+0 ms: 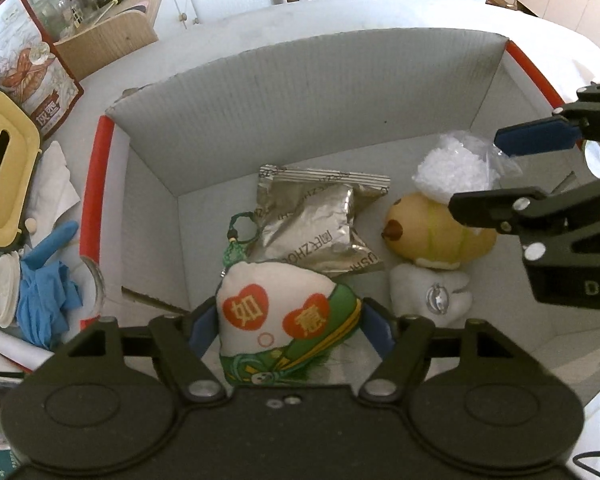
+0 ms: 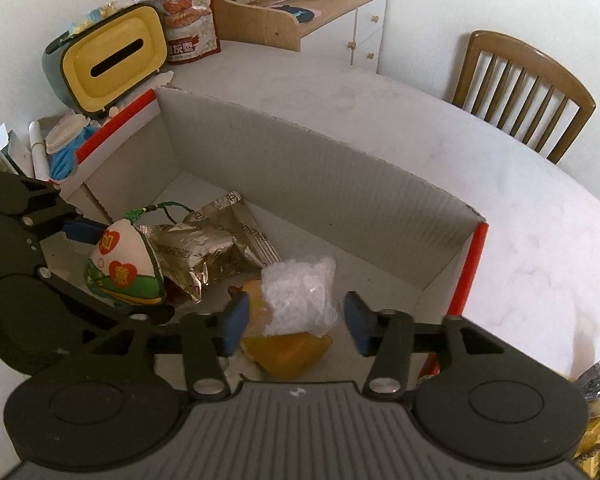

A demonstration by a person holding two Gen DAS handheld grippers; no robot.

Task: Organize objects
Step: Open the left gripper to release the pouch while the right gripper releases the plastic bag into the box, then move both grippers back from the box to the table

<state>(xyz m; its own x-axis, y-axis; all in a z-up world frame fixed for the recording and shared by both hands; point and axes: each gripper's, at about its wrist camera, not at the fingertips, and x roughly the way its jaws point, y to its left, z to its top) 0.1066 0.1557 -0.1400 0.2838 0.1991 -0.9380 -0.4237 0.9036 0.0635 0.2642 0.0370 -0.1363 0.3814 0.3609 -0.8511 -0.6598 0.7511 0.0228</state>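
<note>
A white cardboard box (image 1: 300, 92) with red edges stands on the table. Inside it lie a silver foil packet (image 1: 316, 224), a yellow plush toy (image 1: 432, 236), a white plush (image 1: 428, 296) and a clear bag of white bits (image 1: 452, 172). A white and green sachet with orange hearts (image 1: 284, 320) rests on the box floor between the pads of my left gripper (image 1: 290, 332), which stand close beside it without squeezing. My right gripper (image 2: 296, 322) is open around the clear bag (image 2: 300, 296), with a gap on each side. The bag lies on the yellow toy (image 2: 288, 356).
Left of the box are a yellow tissue box (image 1: 4, 176), blue gloves (image 1: 40, 292), a red snack bag (image 1: 24, 64) and white cups. A wooden chair (image 2: 524, 92) stands beyond the table and a cabinet (image 2: 340, 12) at the wall. Bare white tabletop (image 2: 500, 208) lies right of the box.
</note>
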